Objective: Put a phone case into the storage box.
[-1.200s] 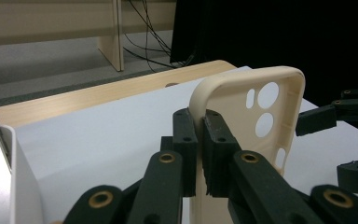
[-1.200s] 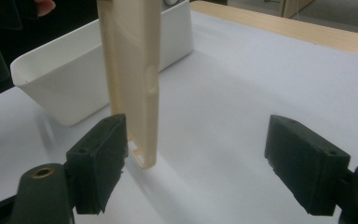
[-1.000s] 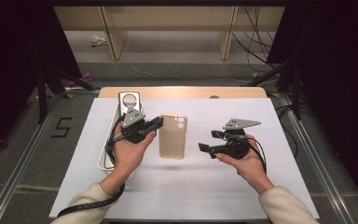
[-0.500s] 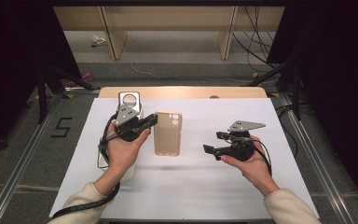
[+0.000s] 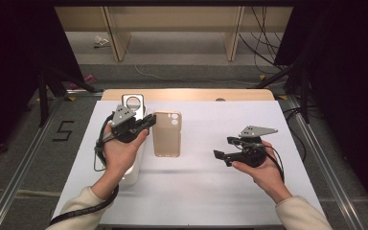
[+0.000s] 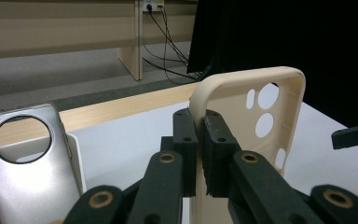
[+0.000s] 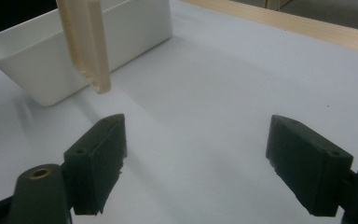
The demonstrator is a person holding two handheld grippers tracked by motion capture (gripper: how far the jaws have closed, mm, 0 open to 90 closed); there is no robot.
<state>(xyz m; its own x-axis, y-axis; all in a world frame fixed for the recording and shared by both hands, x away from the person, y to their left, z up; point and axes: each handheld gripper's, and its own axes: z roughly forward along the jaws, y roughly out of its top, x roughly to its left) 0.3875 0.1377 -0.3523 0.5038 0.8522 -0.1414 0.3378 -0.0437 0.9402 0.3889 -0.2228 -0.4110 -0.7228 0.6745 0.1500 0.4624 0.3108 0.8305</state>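
Note:
A beige phone case [image 5: 166,134] with camera cut-outs hangs just above the white sheet, left of centre. My left gripper [image 5: 148,120] is shut on the case's left side wall. In the left gripper view the two pads [image 6: 186,135] pinch that wall of the case [image 6: 251,102] near its top corner. My right gripper [image 5: 223,155] is held off to the right, jaws open and nothing between them. The right gripper view looks between those open jaws [image 7: 214,154] at bare sheet, with the case [image 7: 86,42] edge-on farther off.
A silver phone case [image 5: 132,101] with a round hole leans in a white tray [image 5: 129,175] along the sheet's left side, close beside my left hand; it also appears in the left gripper view [image 6: 25,163]. A wooden table edge [image 5: 187,94] borders the sheet at the back.
The left gripper and the beige case have shifted slightly left and toward the back. The right gripper has drifted a little to the right, still open.

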